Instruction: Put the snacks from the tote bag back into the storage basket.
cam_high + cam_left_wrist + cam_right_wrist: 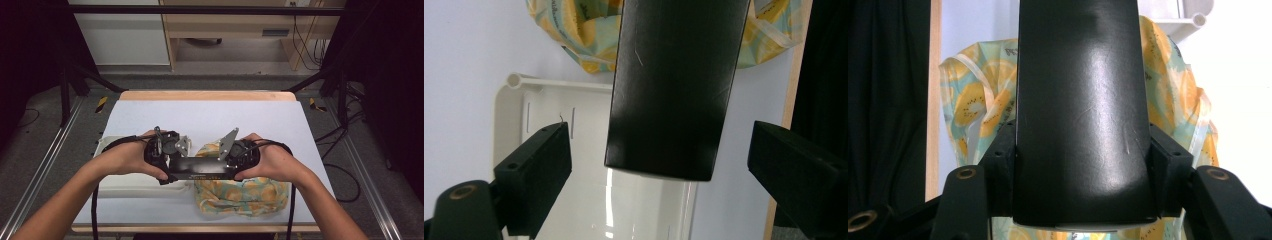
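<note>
A long black box (200, 168) hangs level between the two hands, above the white table. My right gripper (1083, 150) is shut on one end of the box (1083, 110), with both pads pressed against its sides. The other end of the box (669, 90) reaches between the jaws of my left gripper (659, 140). Those jaws stand open, with a gap on each side of the box. In the high view my left gripper (175, 165) is at the box's left end and my right gripper (229, 167) at its right end.
A crumpled bag with a yellow fruit print (240, 196) lies on the table under the right hand, near the front edge. A white plastic tray (125, 181) sits under the left hand. The table's wooden front edge (195, 228) is close.
</note>
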`<action>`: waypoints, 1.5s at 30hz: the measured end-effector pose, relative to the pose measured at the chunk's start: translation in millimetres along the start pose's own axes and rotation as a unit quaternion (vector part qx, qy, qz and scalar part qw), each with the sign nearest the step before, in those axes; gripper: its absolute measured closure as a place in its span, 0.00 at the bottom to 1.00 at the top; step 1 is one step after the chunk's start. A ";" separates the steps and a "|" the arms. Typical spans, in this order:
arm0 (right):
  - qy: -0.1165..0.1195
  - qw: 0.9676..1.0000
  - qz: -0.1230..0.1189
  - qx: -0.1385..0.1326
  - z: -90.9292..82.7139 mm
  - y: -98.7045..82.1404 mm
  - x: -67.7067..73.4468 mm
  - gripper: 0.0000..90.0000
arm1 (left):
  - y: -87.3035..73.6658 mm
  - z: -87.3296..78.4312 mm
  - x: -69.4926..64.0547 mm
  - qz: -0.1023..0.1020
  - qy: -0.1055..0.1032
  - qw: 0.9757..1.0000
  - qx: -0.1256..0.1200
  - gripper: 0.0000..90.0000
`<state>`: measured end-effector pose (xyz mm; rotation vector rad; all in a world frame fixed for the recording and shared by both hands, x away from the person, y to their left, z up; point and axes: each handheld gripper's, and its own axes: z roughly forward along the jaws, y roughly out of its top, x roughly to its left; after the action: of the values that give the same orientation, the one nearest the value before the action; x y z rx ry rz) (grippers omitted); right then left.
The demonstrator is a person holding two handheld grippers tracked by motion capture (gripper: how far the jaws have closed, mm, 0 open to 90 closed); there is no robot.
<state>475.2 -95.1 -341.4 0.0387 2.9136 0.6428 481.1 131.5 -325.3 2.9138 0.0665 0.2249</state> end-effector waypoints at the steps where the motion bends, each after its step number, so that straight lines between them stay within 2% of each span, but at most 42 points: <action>1: 0.002 1.000 0.000 -0.001 0.0 0.4 0.2 0.48 | 0.8 0.9 -0.3 0.001 -0.002 1.000 0.001 0.13; 7: 0.006 1.000 0.001 -0.006 1.5 3.0 0.7 0.48 | 5.7 7.9 -1.7 0.017 -0.011 1.000 0.011 0.15; 14: 0.010 1.000 -0.002 -0.010 1.3 5.1 1.2 0.48 | 9.6 14.3 -5.0 0.033 -0.023 0.999 0.029 0.24; 27: 0.019 1.000 0.008 -0.013 3.5 0.5 1.5 0.48 | 13.5 18.5 -6.1 0.043 -0.030 0.998 0.038 0.38; 35: 0.021 1.000 0.007 -0.015 4.3 0.9 1.1 0.48 | 13.0 20.2 -5.6 0.044 -0.028 0.998 0.041 0.40; 40: 0.022 0.999 0.008 -0.026 3.4 1.4 0.6 0.48 | 13.3 22.2 -5.8 0.048 -0.028 0.997 0.047 0.39; 45: 0.023 0.999 0.007 -0.022 3.8 1.7 1.9 0.48 | 13.6 22.4 -4.9 0.045 -0.031 0.997 0.051 0.46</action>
<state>473.9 -91.9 -344.3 0.0392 2.9450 0.7203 480.1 113.1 -344.6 3.0265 -0.0660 0.1484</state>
